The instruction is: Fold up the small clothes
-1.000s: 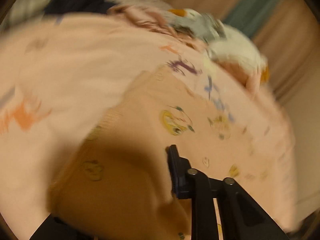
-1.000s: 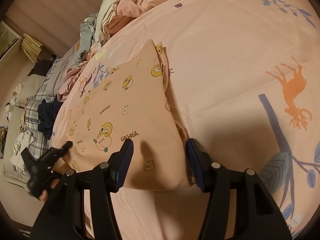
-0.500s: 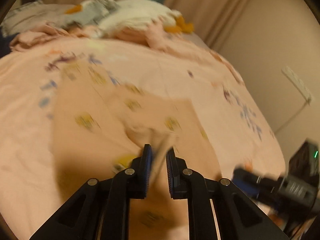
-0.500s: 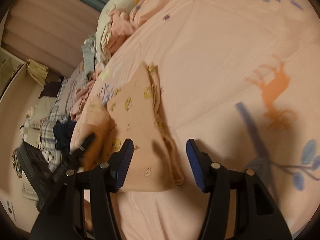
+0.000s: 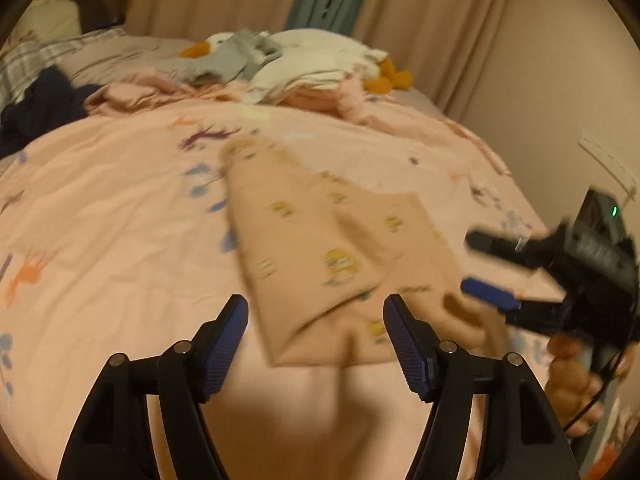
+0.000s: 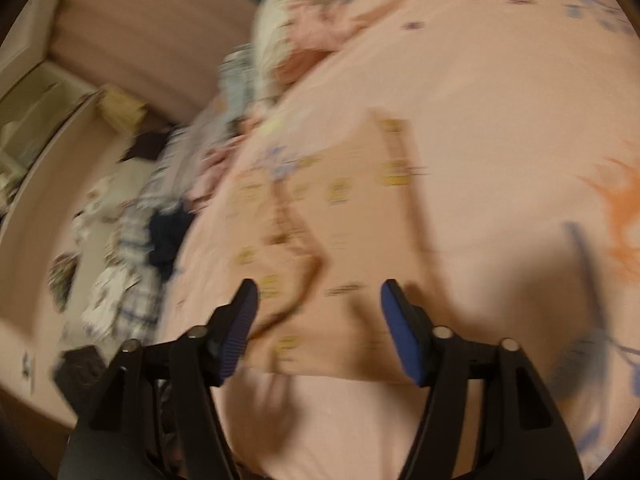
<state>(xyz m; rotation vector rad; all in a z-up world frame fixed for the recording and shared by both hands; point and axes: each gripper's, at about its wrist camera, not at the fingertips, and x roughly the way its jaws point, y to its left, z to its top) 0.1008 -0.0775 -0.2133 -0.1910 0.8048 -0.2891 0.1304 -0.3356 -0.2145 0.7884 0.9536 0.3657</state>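
Note:
A peach garment with yellow duck prints [image 5: 328, 256] lies folded on the pink printed bedsheet [image 5: 120, 216]. My left gripper [image 5: 316, 312] hovers at its near edge with its jaws opening. That edge shows between the fingers, and the pads do not touch it. At the garment's right side my right gripper [image 5: 490, 266] is held by a hand [image 5: 576, 384]. In the blurred right wrist view the garment [image 6: 340, 220] lies ahead of the right gripper [image 6: 320, 296]. Its jaws are opening too, with cloth below them and nothing pinched.
A heap of clothes and a white goose plush [image 5: 320, 60] lie at the far end of the bed. A dark navy garment [image 5: 44, 108] sits at the far left. A wall [image 5: 560, 80] runs along the right. Plaid bedding [image 6: 132, 280] hangs off the bed's left side.
My left gripper was shut on a fold of the garment. It has let go, opened wide and drawn back, and the fold now lies flat. The right gripper has widened and tilted.

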